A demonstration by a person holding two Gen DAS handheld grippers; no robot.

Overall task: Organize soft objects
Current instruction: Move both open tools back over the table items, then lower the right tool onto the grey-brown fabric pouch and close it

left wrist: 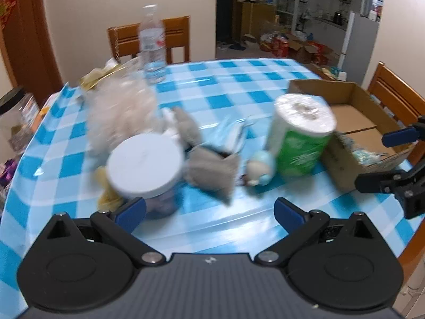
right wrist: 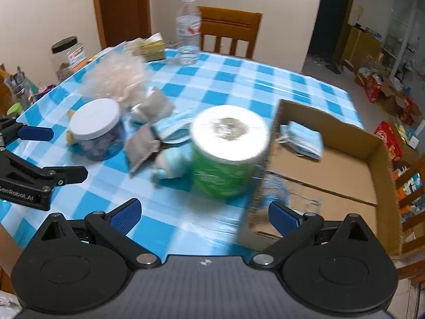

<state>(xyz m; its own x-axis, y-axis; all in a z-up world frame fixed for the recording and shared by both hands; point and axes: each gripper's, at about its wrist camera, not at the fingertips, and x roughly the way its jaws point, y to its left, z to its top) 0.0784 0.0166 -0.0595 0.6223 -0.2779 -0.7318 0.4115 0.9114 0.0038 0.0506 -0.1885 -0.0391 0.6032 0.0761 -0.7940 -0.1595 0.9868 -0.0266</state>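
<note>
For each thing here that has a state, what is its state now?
left claw: open, holding nothing
right claw: open, holding nothing
cardboard box: open on top, blue packets inside
jar: upright, white lid on
water bottle: upright, capped
paper roll: standing on end, still wrapped

Soft objects on the checked cloth: two grey pouches [right wrist: 144,143] are lying overlapped beside a blue-and-cream plush toy [right wrist: 168,166], which is leaning against an upright green-wrapped paper roll [right wrist: 228,154]; blue face masks [right wrist: 174,130] are sitting behind (a second stack [right wrist: 304,139] is resting inside the cardboard box [right wrist: 382,164]).
</note>
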